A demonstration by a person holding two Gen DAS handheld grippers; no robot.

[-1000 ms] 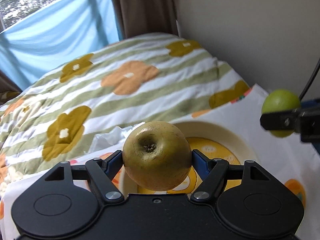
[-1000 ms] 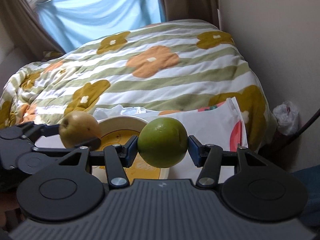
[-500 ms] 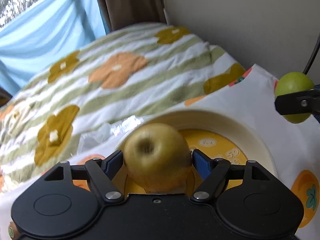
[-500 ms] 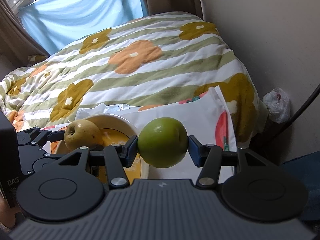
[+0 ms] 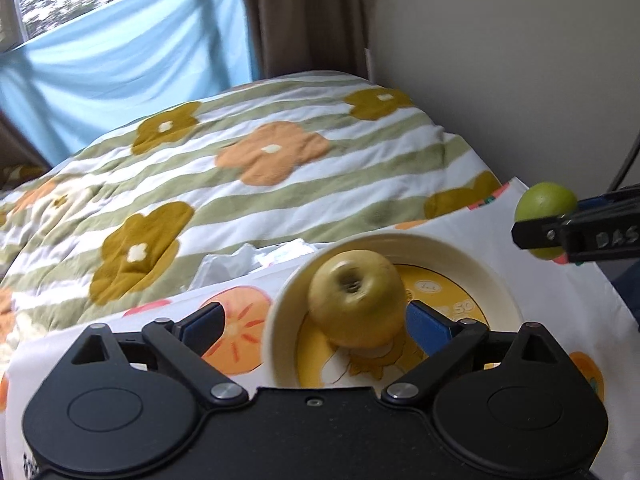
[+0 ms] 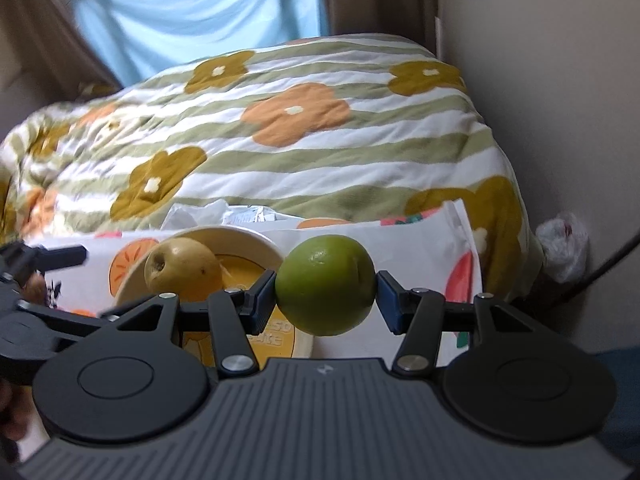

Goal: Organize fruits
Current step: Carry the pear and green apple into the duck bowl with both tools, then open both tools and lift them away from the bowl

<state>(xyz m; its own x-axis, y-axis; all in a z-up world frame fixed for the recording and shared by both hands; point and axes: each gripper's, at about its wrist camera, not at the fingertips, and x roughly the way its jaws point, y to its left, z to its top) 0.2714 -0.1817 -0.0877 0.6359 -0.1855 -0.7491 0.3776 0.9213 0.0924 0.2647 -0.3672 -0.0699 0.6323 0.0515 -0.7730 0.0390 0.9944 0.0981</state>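
Indoors: floral quilt (image 5: 256, 168); left gripper (image 5: 316, 322) opening, yellow apple (image 5: 356, 298) free; right gripper (image 6: 326, 296) clamps green apple (image 6: 325, 285).

A yellow-brown apple (image 5: 356, 296) sits in a cream bowl with a yellow base (image 5: 460, 252), near a green fruit (image 6: 325, 285), before a green-and-white striped quilt with orange and mustard flowers (image 5: 248, 176).

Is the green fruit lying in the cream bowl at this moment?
No, the green fruit is clamped between the pads of the right tool, above the cloth beside the cream bowl, which holds only the yellow fruit.
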